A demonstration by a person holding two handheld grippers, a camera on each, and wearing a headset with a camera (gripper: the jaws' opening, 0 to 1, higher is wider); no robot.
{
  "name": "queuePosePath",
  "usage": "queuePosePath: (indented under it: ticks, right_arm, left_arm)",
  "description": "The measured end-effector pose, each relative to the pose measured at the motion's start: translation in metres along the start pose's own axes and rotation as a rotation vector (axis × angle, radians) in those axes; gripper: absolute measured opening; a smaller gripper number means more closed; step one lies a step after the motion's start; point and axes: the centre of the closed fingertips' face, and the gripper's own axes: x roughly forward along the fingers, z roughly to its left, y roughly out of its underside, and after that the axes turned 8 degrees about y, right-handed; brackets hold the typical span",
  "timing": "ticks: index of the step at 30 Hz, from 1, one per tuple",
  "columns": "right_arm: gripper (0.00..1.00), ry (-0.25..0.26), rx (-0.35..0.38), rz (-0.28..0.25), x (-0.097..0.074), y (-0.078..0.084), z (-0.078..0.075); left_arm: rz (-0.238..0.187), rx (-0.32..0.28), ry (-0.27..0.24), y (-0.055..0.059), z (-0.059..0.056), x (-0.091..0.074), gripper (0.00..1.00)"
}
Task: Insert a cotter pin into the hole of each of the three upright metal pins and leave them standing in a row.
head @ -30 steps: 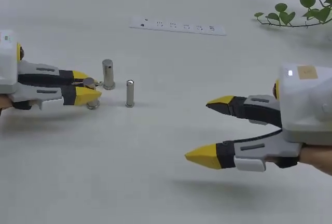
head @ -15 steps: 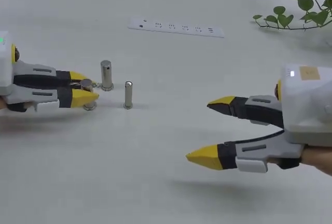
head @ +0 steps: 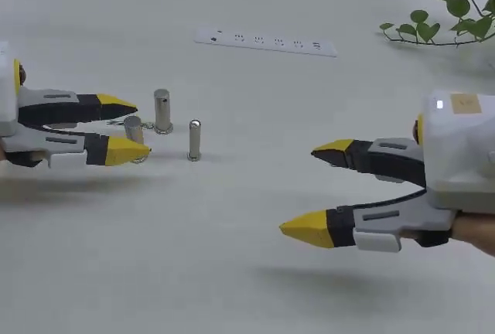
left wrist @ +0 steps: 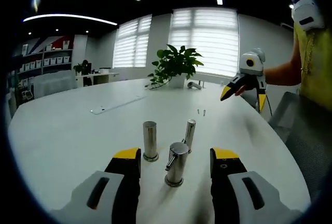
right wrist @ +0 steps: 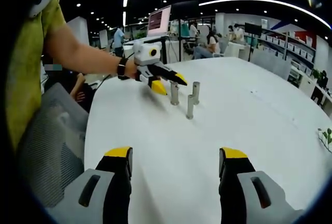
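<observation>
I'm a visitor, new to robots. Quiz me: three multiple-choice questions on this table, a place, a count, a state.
1. Where is the power strip? A beyond the metal pins; B on top of a pin; C under the plant.
2. How many metal pins stand? A two; B three; C five.
3. The left gripper is: A shut on a pin; B open around the nearest pin; C shut on nothing.
Answers: 1 A, it lies farther back; 2 B, three stand in the left gripper view; 3 B, gaps show on both sides.
</observation>
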Motion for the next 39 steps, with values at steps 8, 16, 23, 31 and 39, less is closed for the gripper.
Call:
queuePosePath:
  ticks: [8, 16, 23, 31, 39]
  right_arm:
    - [0.69, 0.001, -0.005, -0.016, 0.001, -0.006, 0.001]
    - [0.66, 0.005, -0.018, -0.039, 0.003, -0.015, -0.001]
    - [0.59, 0.015, -0.028, -0.077, 0.015, -0.031, -0.008]
    - [0.52, -0.005, -0.072, -0.103, 0.042, -0.055, -0.008]
    - [0.4, -0.027, -0.083, -0.106, 0.07, -0.067, -0.011]
  left_arm:
    - [-0.03, 0.006, -0.052, -0.017, -0.011, -0.011, 0.66]
    - [-0.086, 0.015, -0.118, -0.038, -0.027, -0.028, 0.69]
    - [-0.118, 0.027, -0.142, -0.052, -0.063, -0.037, 0.68]
    - [-0.13, 0.015, -0.134, -0.056, -0.103, -0.038, 0.66]
    - [-0.129, 0.003, -0.124, -0.058, -0.136, -0.037, 0.63]
